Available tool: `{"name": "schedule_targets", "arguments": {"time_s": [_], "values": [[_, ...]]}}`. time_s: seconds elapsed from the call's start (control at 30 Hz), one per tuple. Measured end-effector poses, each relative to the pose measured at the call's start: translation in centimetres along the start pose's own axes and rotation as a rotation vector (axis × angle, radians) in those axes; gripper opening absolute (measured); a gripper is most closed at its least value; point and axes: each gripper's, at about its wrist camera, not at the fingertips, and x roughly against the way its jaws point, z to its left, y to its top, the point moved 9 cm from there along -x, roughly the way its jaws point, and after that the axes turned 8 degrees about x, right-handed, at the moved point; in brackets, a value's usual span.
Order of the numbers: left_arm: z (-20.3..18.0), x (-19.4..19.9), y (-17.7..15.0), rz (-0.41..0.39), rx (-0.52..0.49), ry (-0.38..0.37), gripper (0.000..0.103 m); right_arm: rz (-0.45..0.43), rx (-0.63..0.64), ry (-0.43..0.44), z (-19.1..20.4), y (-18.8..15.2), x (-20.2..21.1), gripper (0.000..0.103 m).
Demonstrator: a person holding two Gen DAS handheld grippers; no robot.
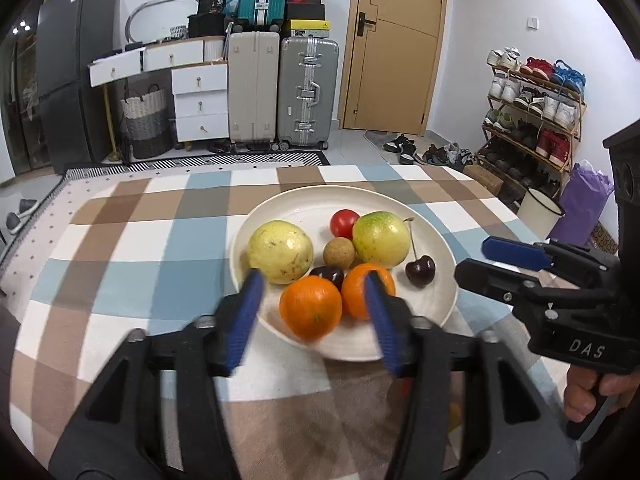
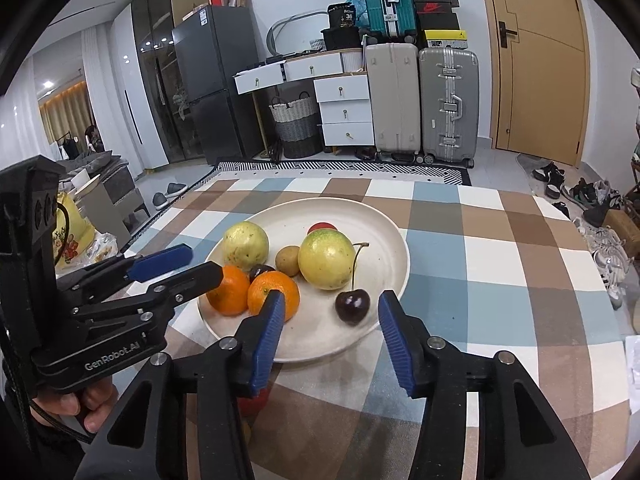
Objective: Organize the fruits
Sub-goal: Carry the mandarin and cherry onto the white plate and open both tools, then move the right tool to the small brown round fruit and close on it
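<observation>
White plate (image 1: 436, 240) – orange tangerines (image 1: 310, 306), dark cherry (image 1: 420, 272); checked tablecloth (image 1: 132, 240).

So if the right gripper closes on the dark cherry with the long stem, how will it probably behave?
The cherry looks round and glossy, so it may slip or roll on the smooth plate. It seems small and soft, so a firm squeeze could bruise it. Its thin stem will likely bend.

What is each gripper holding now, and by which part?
Nothing is held. The left gripper is open, its fingers on either side of an orange on the plate, without touching it. The right gripper is open and empty near the cherry.
</observation>
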Motion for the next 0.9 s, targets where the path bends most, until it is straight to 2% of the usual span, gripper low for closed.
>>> {"name": "schedule_targets", "arguments": {"time_s": [0.03,0.1,0.13,0.2,0.33,0.6,0.77,0.9], "values": [[0.2,0.6,-0.1,-0.011,-0.007,0.01,0.072,0.001,-0.001,0.002,0.0,-0.2,0.2,0.059],[0.5,1.5,0.0,-0.029,-0.008,0.02,0.083,-0.001,-0.004,0.007,0.1,-0.4,0.6,0.072],[0.5,1.9,-0.1,-0.036,-0.005,0.018,0.084,-0.001,-0.002,0.009,0.2,-0.5,0.8,0.075],[0.6,2.8,-0.2,-0.034,0.002,0.011,0.087,-0.001,0.004,0.011,0.4,-0.6,1.1,0.088],[0.9,4.3,-0.7,-0.036,0.008,0.035,0.102,0.009,0.027,0.02,1.0,-1.4,1.8,0.099],[0.7,6.9,-2.8,-0.01,0.012,0.013,0.102,0.064,0.052,0.049,2.3,-3.5,2.3,0.102],[0.8,6.6,-4.3,0.037,-0.001,0.014,0.102,0.136,0.082,0.086,3.5,-5.4,1.8,0.102],[0.9,6.5,-4.5,0.04,-0.01,0.022,0.102,0.174,0.124,0.087,4.6,-6.4,1.1,0.102]]}}
